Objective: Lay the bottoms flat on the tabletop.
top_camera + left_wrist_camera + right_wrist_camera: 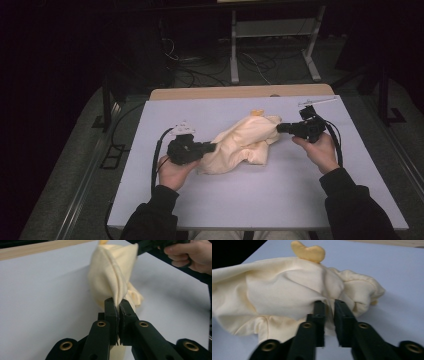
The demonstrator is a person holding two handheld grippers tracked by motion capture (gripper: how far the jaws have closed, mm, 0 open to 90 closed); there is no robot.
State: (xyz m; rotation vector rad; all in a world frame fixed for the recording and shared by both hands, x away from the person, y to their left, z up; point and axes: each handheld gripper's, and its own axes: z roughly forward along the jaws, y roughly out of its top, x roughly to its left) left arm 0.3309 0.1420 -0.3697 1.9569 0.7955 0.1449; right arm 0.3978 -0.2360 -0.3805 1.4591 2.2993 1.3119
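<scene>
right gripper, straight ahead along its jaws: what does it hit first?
The cream cloth. The right gripper points into its bunched folds, jaws slightly apart at the fabric; whether a fold already sits between them is unclear. The left gripper pinches the far end.

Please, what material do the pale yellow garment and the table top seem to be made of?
The pale yellow garment looks like soft knit cotton, matte: it bunches in loose folds, and a fine weave shows where the left gripper pinches it. The exact fibre cannot be told. The table top seems a smooth, matte, light grey sheet, perhaps laminate or plastic; a wooden-looking edge shows at its far side.
</scene>
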